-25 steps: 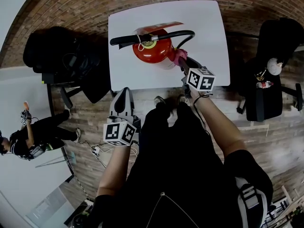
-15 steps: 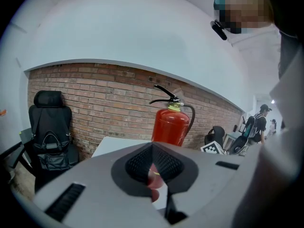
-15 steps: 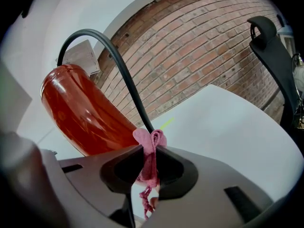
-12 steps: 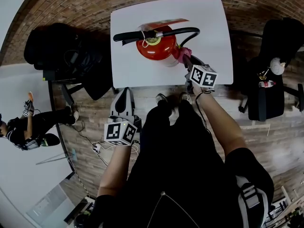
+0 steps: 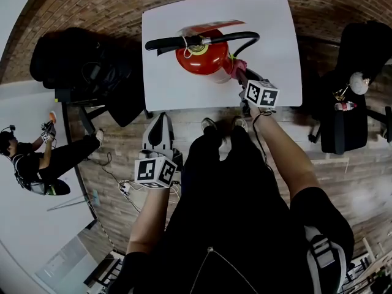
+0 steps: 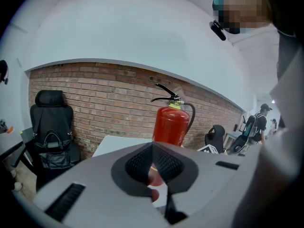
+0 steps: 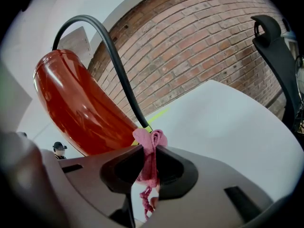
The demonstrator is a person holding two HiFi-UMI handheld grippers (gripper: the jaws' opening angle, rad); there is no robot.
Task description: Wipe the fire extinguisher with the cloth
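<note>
A red fire extinguisher (image 5: 201,59) with a black handle and hose stands upright on the white table (image 5: 165,84). My right gripper (image 5: 239,77) is shut on a pink cloth (image 5: 234,68), which is pressed against the cylinder's right side. In the right gripper view the cloth (image 7: 149,141) bunches between the jaws beside the red body (image 7: 78,108) and black hose (image 7: 114,61). My left gripper (image 5: 159,133) hangs below the table's near edge, shut and holding nothing. The left gripper view looks at the extinguisher (image 6: 170,122) from a distance.
Black office chairs (image 5: 79,72) stand left of the table and another chair (image 5: 349,97) at the right. A brick wall (image 5: 122,5) runs behind. Another person (image 5: 37,164) crouches on the floor at the far left. Cables (image 5: 125,195) lie on the floor.
My right gripper with the cloth has shifted slightly up along the extinguisher's right side. The left gripper has stayed put. The person at the left has moved.
</note>
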